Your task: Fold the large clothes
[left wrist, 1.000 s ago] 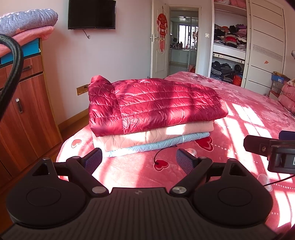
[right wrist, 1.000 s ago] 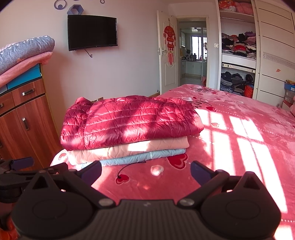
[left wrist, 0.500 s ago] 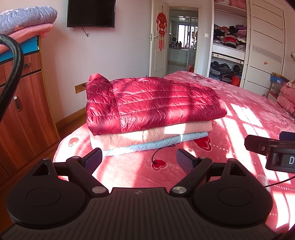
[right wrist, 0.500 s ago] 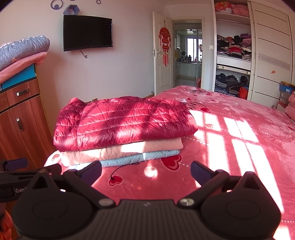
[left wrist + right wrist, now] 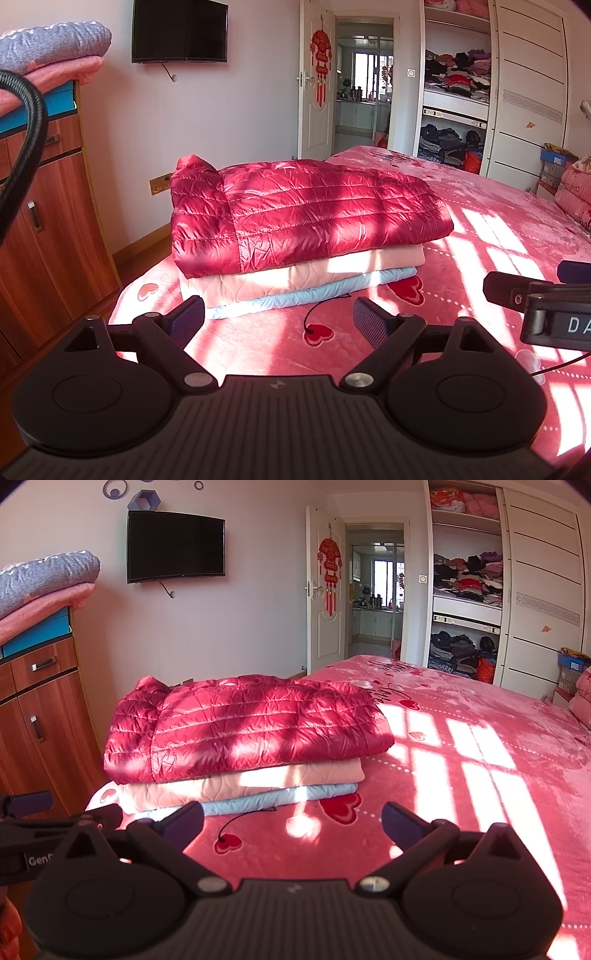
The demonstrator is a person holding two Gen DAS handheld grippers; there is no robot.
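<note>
Left wrist view: the folded stack, topped by the red down jacket (image 5: pixel 306 210), sits slightly lower in the frame than one second ago, and the wall-mounted television (image 5: pixel 180 31) moves from the top edge to a fuller showing at upper left. The right gripper (image 5: pixel 535 306), seen at the right edge, keeps roughly its place, with more of its label readable.

Right wrist view: the red down jacket (image 5: pixel 247 727) shifts first leftward, then downward in the frame; the television (image 5: pixel 176 546) drops lower, and the wall ornaments (image 5: pixel 142 498) above it come more fully into view. The left gripper (image 5: pixel 44 823) at the lower left edge shows more of its body.
</note>
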